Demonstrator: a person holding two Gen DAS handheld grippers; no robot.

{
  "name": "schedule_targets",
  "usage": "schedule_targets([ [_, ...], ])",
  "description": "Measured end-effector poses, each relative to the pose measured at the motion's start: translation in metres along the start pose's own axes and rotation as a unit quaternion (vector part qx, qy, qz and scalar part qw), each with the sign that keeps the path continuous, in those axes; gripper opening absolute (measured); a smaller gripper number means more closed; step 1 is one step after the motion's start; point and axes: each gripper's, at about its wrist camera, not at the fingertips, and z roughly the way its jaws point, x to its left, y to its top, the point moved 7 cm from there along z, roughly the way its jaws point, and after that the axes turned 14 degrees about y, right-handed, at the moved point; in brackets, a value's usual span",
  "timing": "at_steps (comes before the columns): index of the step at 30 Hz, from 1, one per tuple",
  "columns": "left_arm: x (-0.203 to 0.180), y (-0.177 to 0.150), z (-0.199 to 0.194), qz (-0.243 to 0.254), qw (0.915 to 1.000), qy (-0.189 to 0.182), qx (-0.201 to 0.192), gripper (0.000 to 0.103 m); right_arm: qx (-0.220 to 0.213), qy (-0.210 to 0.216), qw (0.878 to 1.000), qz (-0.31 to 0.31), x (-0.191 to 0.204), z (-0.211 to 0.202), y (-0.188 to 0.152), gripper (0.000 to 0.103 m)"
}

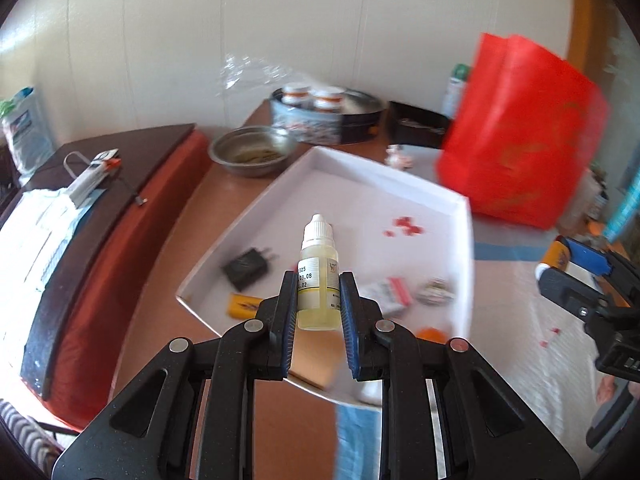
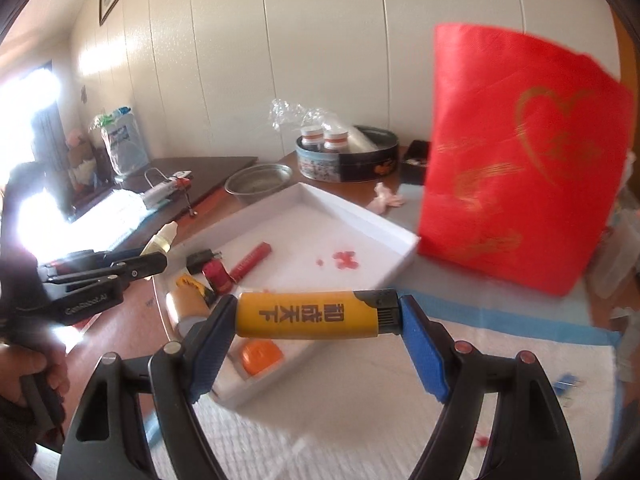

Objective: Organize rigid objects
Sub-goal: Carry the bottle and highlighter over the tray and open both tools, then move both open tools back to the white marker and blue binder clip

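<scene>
Both loaded. Left gripper [image 1: 318, 304] pinches dropper bottle [image 1: 317, 276] upright, directly above white tray's [image 1: 466, 248] near edge. Right gripper [image 2: 316, 314] spans yellow lighter [image 2: 308, 314] end-to-end, axis crosswise; tray lies ahead-left, so left is nearer.

The yellow lighter [image 2: 307, 315] reads "和成天下", the left gripper [image 2: 158, 265] "GenRobot.AI", the dropper bottle's [image 1: 318, 276] label "03.08".

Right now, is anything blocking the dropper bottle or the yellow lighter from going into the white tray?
Nothing visible does. The left gripper holds the dropper bottle over the open white tray; the right gripper holds the lighter at its near edge. The red bag stands beyond.
</scene>
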Motion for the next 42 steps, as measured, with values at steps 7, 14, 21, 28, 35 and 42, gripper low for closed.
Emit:
schedule_targets([
  [7,-0.003,-0.007,0.045,-0.005,0.9991,-0.021,0.035,0.02,0.036,0.028,0.999,0.014,0.015,0.066,-0.004,0.08],
  [14,-0.002,-0.011,0.059,-0.038,0.9974,-0.046,0.042,0.101,0.059,0.038,0.997,0.029,0.013,0.089,-0.018,0.086],
  [21,-0.028,-0.02,0.033,-0.029,0.9934,-0.108,0.027,0.103,-0.007,0.003,0.996,0.094,-0.029,0.042,-0.015,0.09],
  [28,-0.085,-0.044,-0.004,0.036,0.9847,-0.17,0.014,0.103,-0.095,-0.083,0.982,0.143,-0.093,-0.052,-0.028,0.103],
  [35,-0.12,-0.053,-0.034,0.082,0.9826,-0.166,0.0,0.103,-0.128,-0.159,0.963,0.174,-0.149,-0.117,-0.061,0.103],
  [42,-0.15,-0.059,-0.051,0.099,0.9802,-0.171,-0.012,0.103,-0.095,-0.213,0.947,0.219,-0.2,-0.147,-0.105,0.103],
])
